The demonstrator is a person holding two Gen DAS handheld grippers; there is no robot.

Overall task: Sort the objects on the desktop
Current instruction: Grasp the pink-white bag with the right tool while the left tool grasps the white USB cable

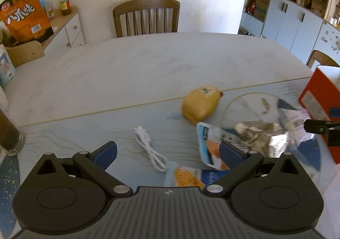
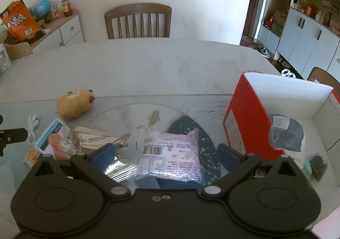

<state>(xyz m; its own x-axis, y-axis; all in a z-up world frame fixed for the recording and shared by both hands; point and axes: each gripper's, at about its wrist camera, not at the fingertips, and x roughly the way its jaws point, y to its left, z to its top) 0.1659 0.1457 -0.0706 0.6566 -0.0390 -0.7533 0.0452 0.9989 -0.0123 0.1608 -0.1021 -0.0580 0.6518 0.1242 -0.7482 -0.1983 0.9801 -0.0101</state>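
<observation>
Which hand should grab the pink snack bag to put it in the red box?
Probably the right. The right gripper is open with the pink snack bag between its fingers, and the red box sits just beside it. The left gripper is nearer the white cable.

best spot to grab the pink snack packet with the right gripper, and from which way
Probably the near crimped edge of the pink snack packet, coming from above. It lies flat between the open fingers of the right gripper, so only a thin seam can be pinched.

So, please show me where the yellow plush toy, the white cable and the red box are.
yellow plush toy (image 2: 73,106): right wrist view, middle of its body.
white cable (image 1: 152,153): left wrist view, middle of the cord.
red box (image 2: 244,120): right wrist view, its red side wall.
</observation>
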